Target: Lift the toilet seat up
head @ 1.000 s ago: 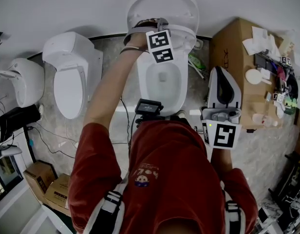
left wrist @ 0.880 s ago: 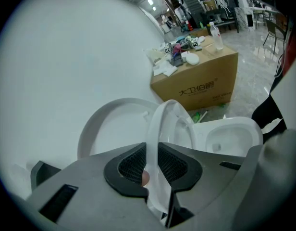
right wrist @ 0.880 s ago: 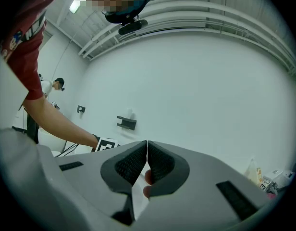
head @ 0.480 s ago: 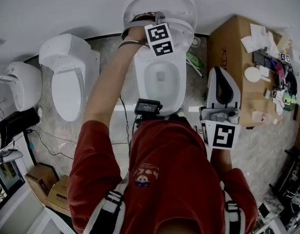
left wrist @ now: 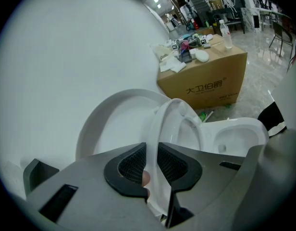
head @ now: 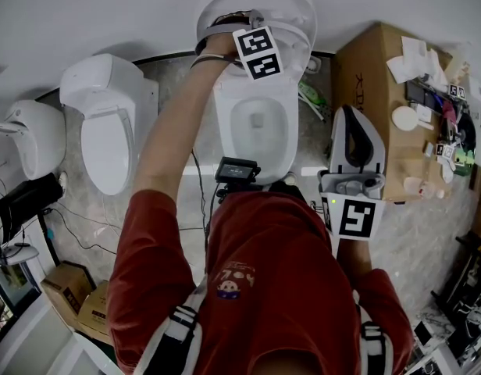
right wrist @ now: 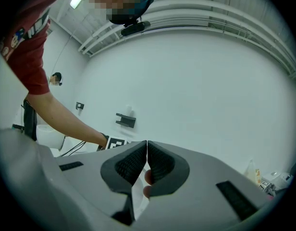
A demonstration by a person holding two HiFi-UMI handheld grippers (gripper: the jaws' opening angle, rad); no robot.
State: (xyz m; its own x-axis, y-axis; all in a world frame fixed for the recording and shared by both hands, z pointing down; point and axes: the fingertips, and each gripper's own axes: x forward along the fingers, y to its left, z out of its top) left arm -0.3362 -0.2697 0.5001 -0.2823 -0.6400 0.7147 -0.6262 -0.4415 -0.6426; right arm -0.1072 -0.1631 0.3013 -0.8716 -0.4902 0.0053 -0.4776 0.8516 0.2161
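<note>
Toilet seat (left wrist: 155, 128) edge hidden between left gripper (left wrist: 153, 146) jaws.

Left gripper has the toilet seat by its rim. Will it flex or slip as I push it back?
Likely stiff: the toilet seat holds its ring shape, pinched only at the edge by the left gripper. Its glossy surface might slip. Not yet against the lid, it could drop if released.

cardboard box (left wrist: 205, 81) side w/ print "大卫伯爵", red shirt (head: 264, 287) logo too blurry to read

White toilet seat (left wrist: 160, 124), red shirt (head: 279, 272), brown cardboard box (head: 373, 76), b/w square markers on L hand-held gripper (left wrist: 154, 150).
</note>
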